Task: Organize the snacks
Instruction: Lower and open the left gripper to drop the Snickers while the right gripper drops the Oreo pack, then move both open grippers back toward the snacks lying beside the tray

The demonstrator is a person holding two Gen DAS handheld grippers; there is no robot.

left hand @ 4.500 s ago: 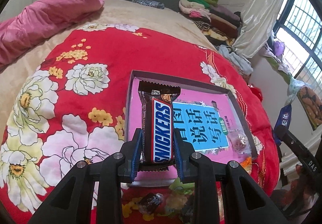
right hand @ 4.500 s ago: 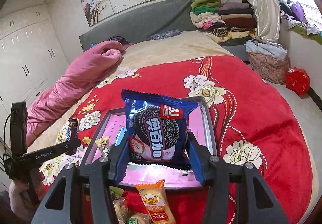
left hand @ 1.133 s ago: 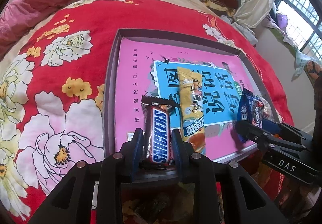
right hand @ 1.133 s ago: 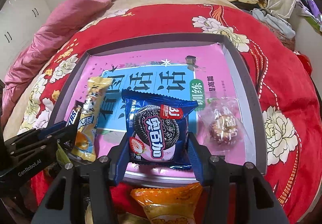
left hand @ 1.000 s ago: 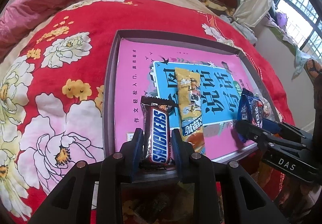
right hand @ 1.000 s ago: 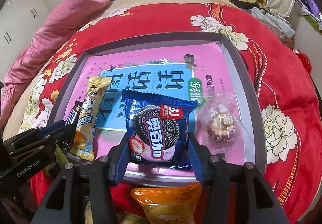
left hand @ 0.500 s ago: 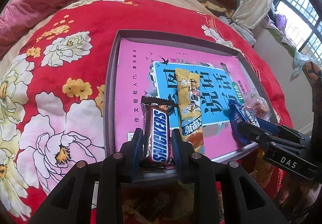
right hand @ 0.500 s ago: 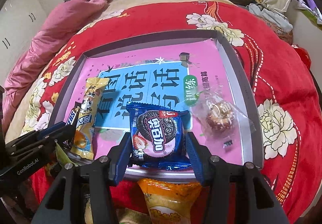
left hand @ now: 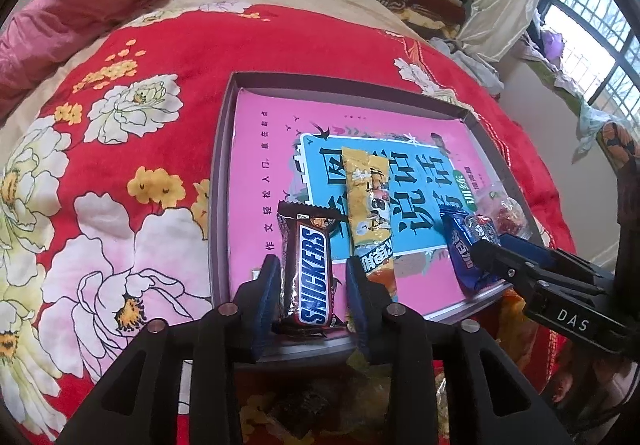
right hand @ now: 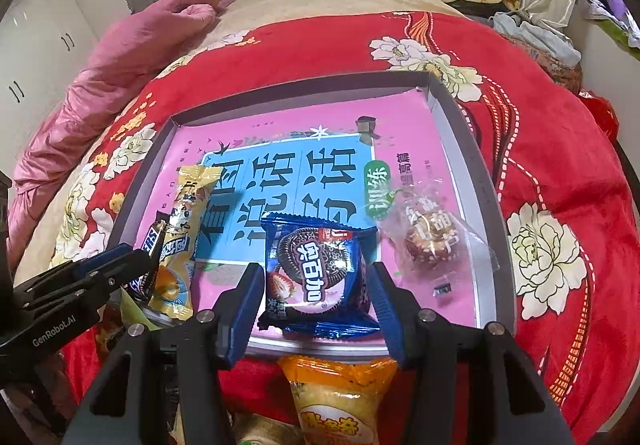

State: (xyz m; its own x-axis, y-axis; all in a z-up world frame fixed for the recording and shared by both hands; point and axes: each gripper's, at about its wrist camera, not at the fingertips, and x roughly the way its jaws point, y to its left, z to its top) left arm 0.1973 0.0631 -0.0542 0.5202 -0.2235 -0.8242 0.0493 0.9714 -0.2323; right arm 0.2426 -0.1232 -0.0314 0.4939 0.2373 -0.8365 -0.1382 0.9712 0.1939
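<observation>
The grey tray (left hand: 218, 181) is spread ahead of both grippers. The Oreo pack (right hand: 316, 277) is laid flat between the right gripper (right hand: 316, 297) pads, gaps visible. The Snickers bar (left hand: 310, 273), long axis along the fingers, is being released by the left gripper (left hand: 310, 285) as its jaws open.

The left gripper (left hand: 310, 285) and right gripper (right hand: 316, 299) look alike — black angular frames with silver round screws and blue ribbed fingers (left hand: 267, 291). White lettering marks their sides — "DAS" on the right, "GenRobot.AI" on the left.
</observation>
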